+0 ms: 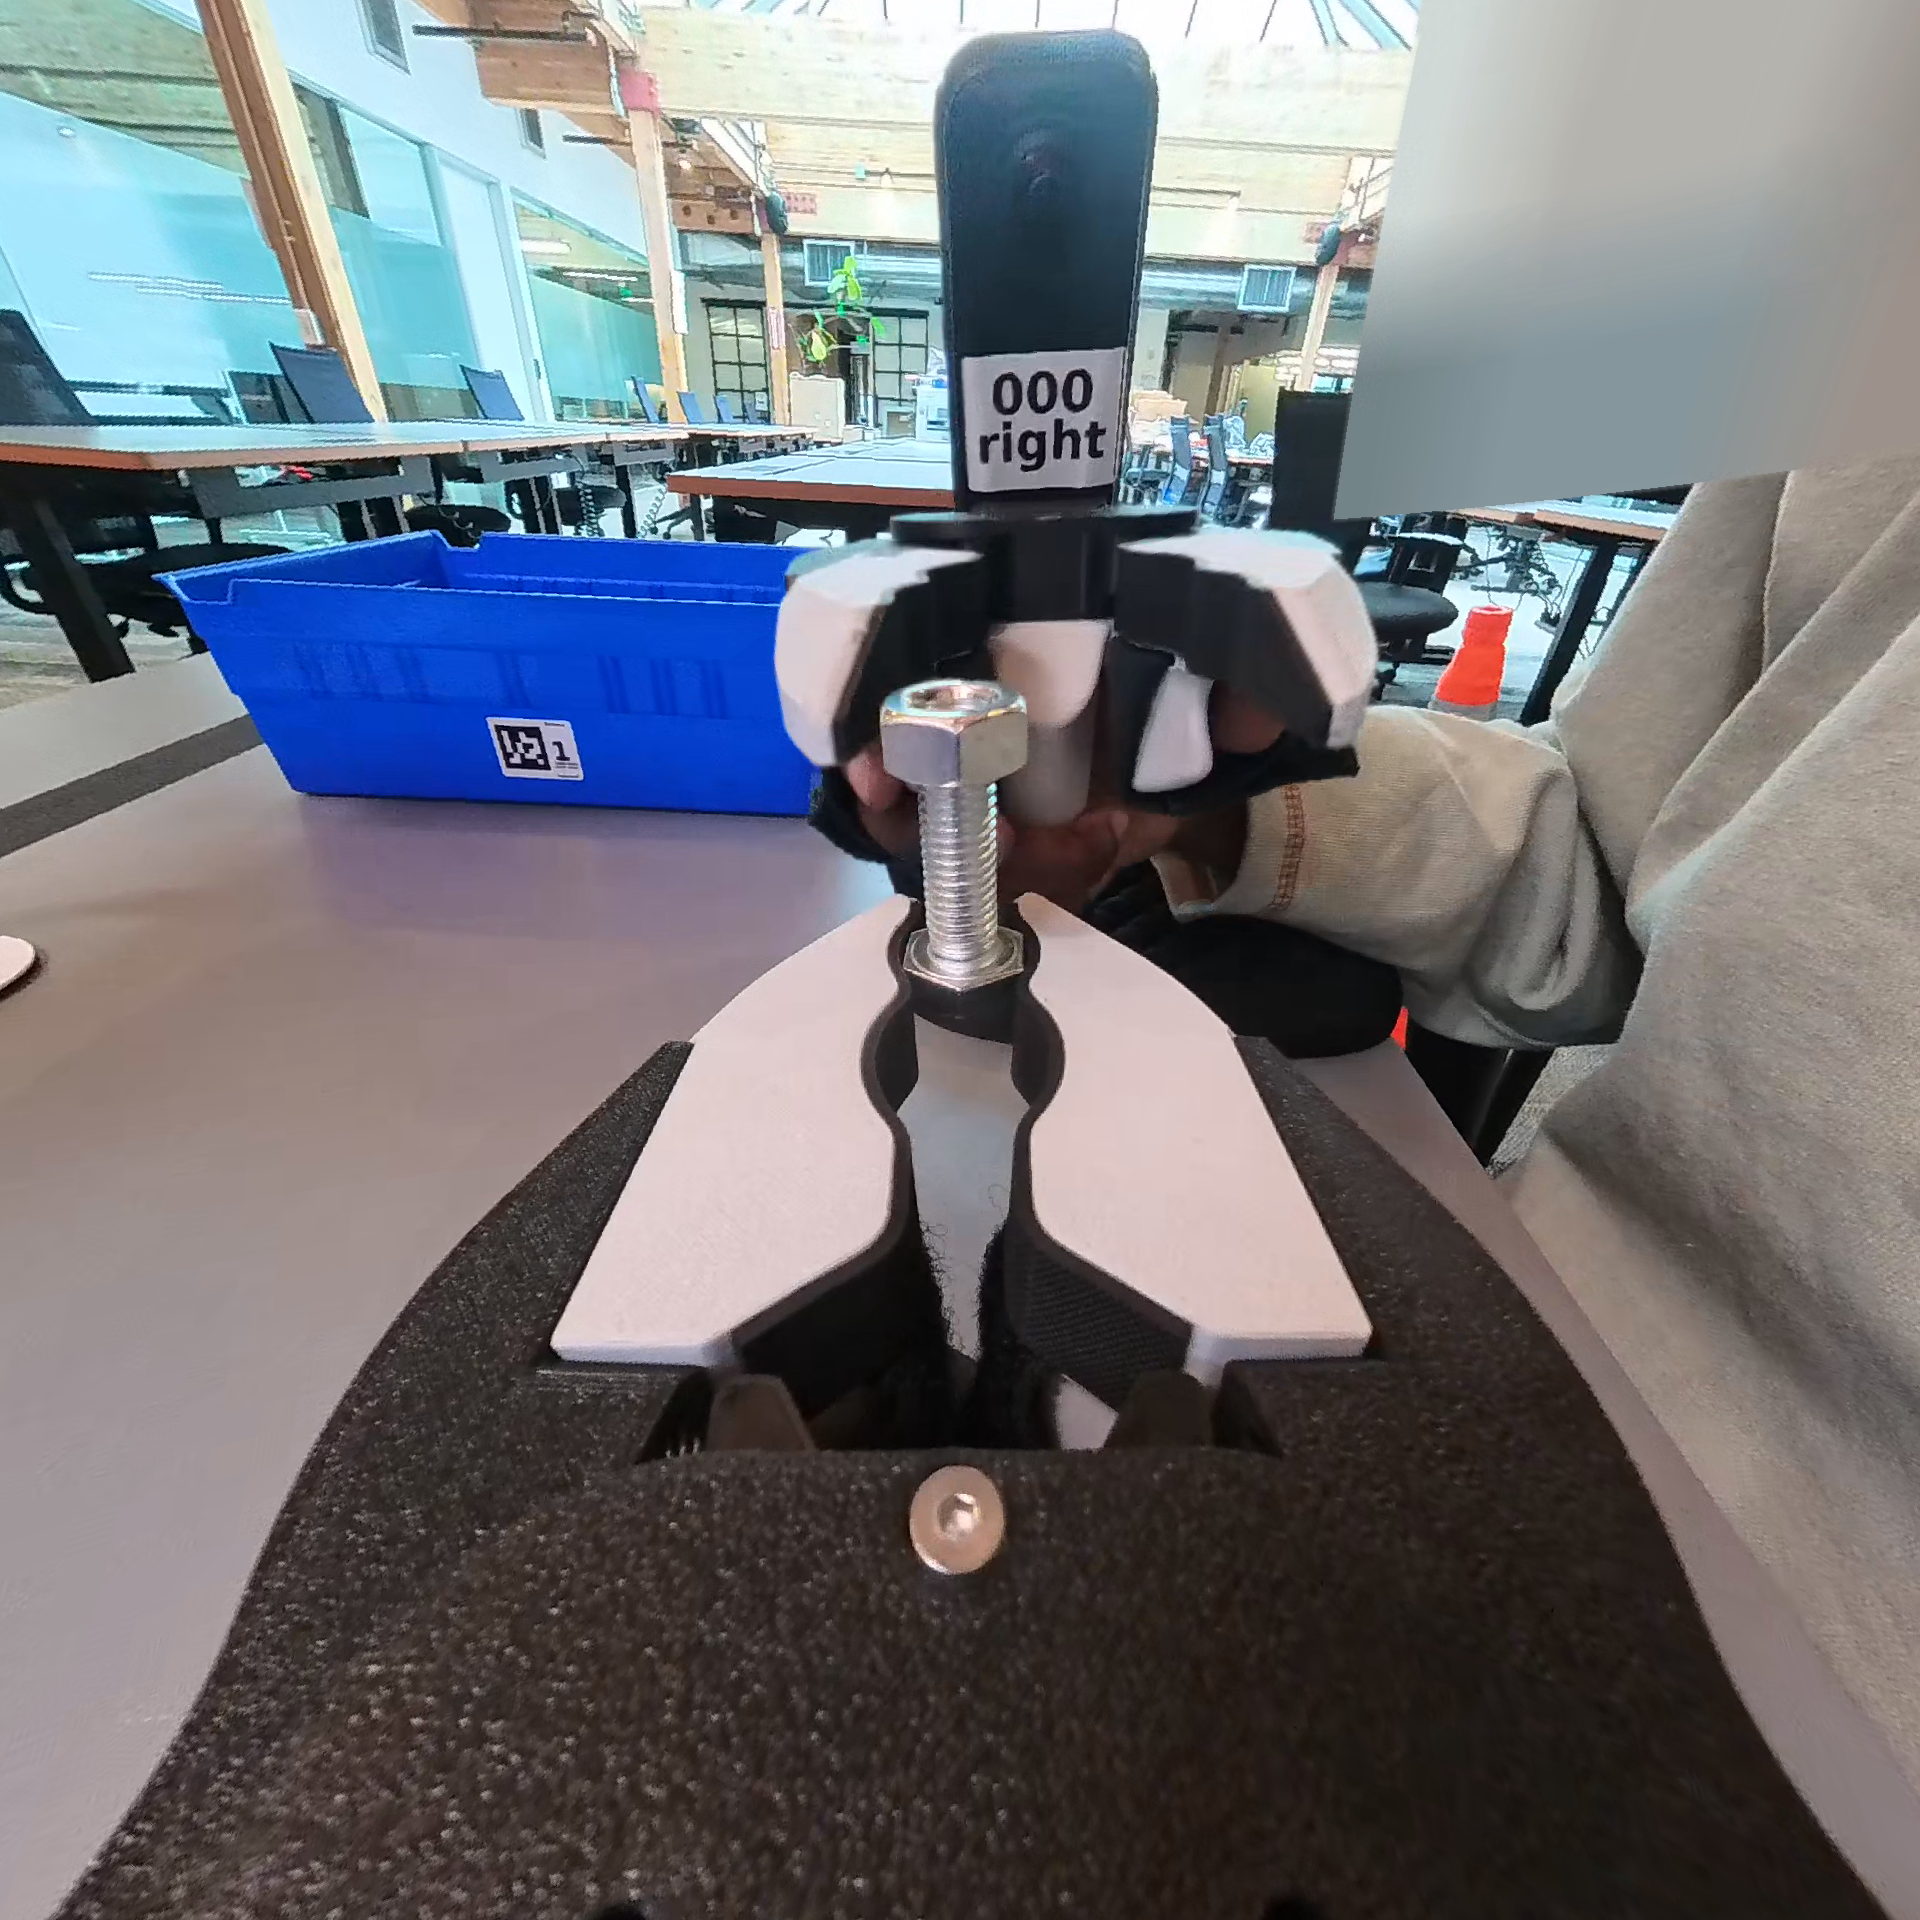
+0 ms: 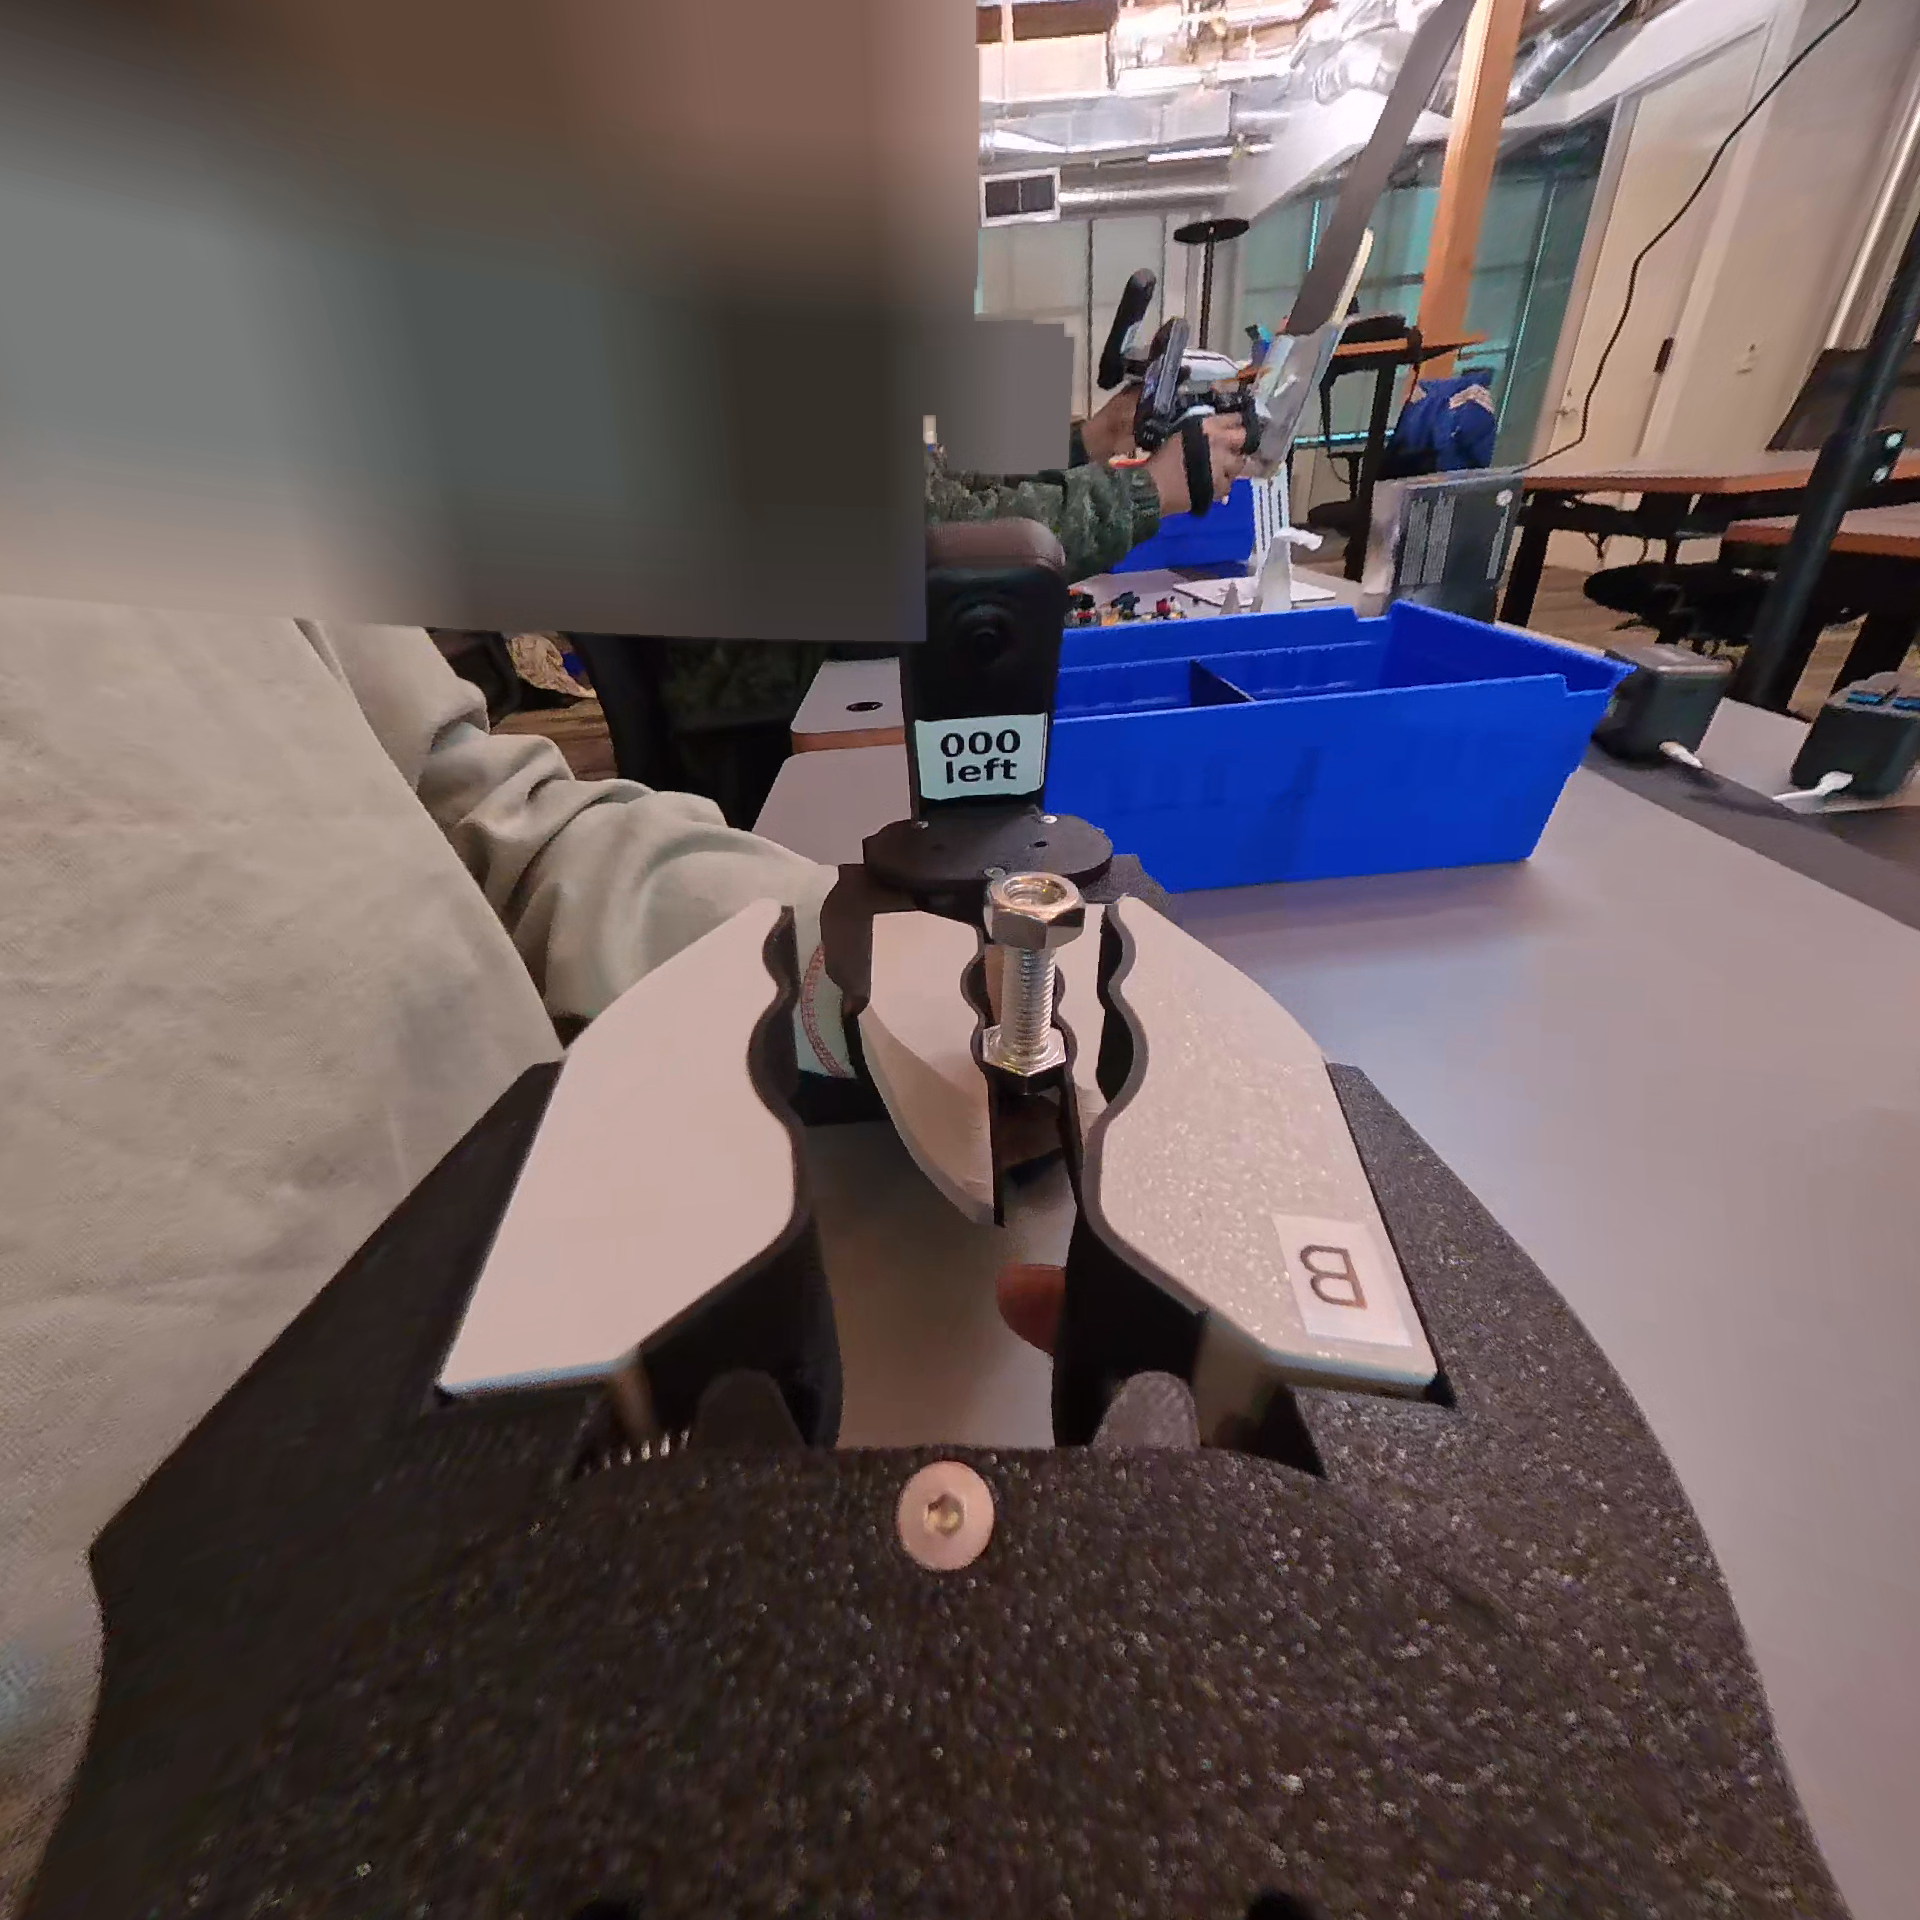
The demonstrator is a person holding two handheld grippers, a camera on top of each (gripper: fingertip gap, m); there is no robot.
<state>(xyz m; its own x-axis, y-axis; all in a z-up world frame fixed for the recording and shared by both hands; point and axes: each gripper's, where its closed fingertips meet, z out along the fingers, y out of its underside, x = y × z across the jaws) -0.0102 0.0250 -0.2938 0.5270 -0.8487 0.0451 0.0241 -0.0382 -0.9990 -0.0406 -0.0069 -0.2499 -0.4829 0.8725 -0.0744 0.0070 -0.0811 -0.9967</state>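
Clamped in the left gripper is a silver bolt, upright, held at its lower nut, with a second nut on top. Behind it at 12 o'clock, the right gripper stands apart around the bolt without touching. Farther at 10 o'clock, a blue bin sits on the grey counter.

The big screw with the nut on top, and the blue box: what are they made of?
The threaded silver bolt and hexagonal silver nut look like bright plated metal, probably steel: they gleam and mirror the light. The blue divided bin looks like moulded plastic: even colour, dull sheen, thin ribbed walls.
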